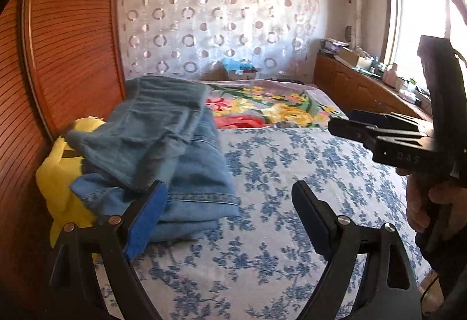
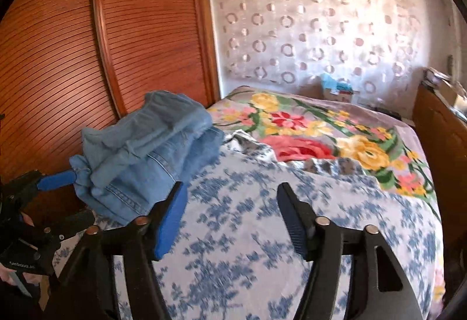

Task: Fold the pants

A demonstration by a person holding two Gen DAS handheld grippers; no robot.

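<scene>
Folded blue denim pants (image 1: 163,150) lie in a stack at the left side of the bed, next to the wooden wardrobe; they also show in the right wrist view (image 2: 140,150). My left gripper (image 1: 230,215) is open and empty, its left finger just in front of the stack. My right gripper (image 2: 232,218) is open and empty over the blue-flowered sheet (image 2: 248,218), to the right of the stack. The right gripper also shows in the left wrist view (image 1: 350,123), and the left gripper in the right wrist view (image 2: 73,194) at the stack's near corner.
A yellow cloth (image 1: 58,183) lies under the stack against the wardrobe (image 1: 67,37). A bright floral blanket (image 2: 321,133) covers the far half of the bed. A wooden cabinet (image 1: 359,89) with clutter stands on the right under the window.
</scene>
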